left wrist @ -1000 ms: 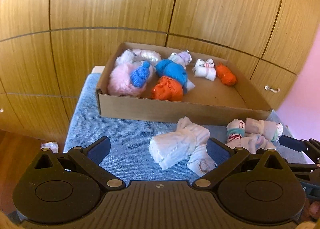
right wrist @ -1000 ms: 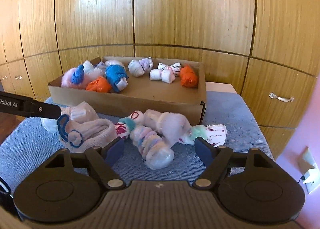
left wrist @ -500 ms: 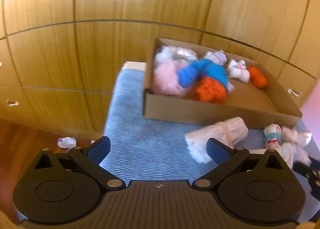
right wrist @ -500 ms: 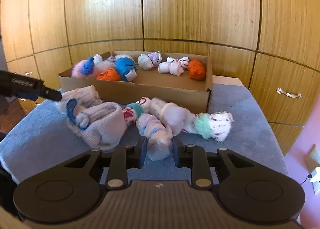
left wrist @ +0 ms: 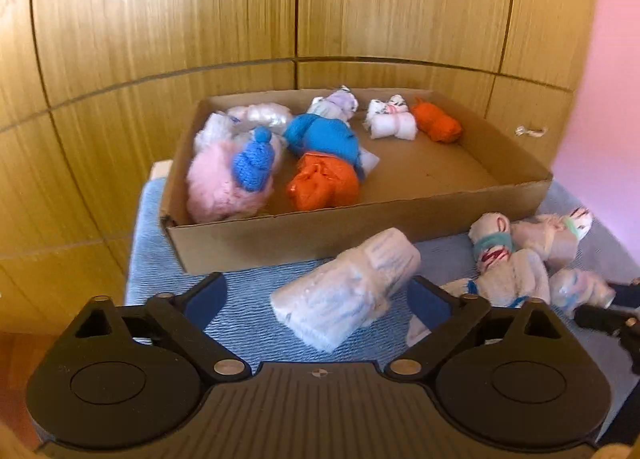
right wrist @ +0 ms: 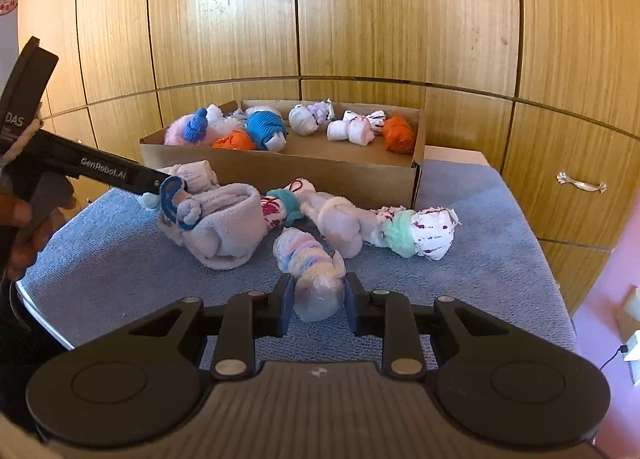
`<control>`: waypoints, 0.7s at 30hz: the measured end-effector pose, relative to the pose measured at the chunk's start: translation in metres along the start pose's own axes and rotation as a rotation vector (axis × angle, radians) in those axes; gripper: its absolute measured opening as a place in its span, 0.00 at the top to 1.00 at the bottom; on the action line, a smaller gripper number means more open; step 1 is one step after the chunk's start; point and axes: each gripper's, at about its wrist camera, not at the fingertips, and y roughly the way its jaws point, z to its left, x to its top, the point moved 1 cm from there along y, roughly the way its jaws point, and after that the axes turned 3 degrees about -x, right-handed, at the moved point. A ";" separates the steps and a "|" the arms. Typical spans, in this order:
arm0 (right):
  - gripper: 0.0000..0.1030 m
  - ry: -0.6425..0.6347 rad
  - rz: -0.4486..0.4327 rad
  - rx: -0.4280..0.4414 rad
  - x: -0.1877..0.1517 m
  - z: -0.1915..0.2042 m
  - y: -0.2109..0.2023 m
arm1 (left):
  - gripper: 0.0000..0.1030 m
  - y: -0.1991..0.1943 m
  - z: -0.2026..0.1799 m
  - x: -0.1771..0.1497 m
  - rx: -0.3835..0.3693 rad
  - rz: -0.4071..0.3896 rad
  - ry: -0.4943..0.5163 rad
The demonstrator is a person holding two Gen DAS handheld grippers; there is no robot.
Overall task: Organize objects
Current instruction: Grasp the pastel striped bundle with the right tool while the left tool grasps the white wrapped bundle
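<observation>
Right tool [right wrist: 316,301]: its two blue-padded fingers are closing against the near end of a pastel rolled sock bundle [right wrist: 310,261], which is lying on the blue towel-covered surface [right wrist: 480,259]. Left tool [left wrist: 318,299]: its fingers are standing wide apart, gripping nothing, with a white rolled sock bundle [left wrist: 348,287] lying between them on the surface. Beyond the right tool, further bundles are resting close together: a lilac one with a blue loop [right wrist: 218,225], a teal-banded one [right wrist: 284,207] and a green-cuffed spotted one [right wrist: 416,231]. Behind these, an open cardboard box [right wrist: 340,171] is sitting on the surface, holding pink, blue, orange and white bundles. Wooden cabinet doors [right wrist: 360,19] are filling the background.
</observation>
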 end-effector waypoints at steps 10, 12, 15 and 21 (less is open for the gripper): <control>0.75 0.009 -0.005 0.002 -0.002 -0.001 0.000 | 0.37 0.006 0.003 -0.005 -0.096 0.031 -0.010; 0.75 0.008 -0.008 0.006 -0.001 -0.001 -0.001 | 0.40 0.003 0.006 -0.006 -0.103 0.030 -0.029; 0.77 0.010 -0.019 0.009 0.000 -0.003 -0.006 | 0.42 -0.004 0.008 -0.006 -0.093 0.022 -0.039; 0.78 0.014 -0.039 0.017 0.008 -0.016 -0.019 | 0.42 -0.027 0.003 0.007 -0.086 -0.013 -0.017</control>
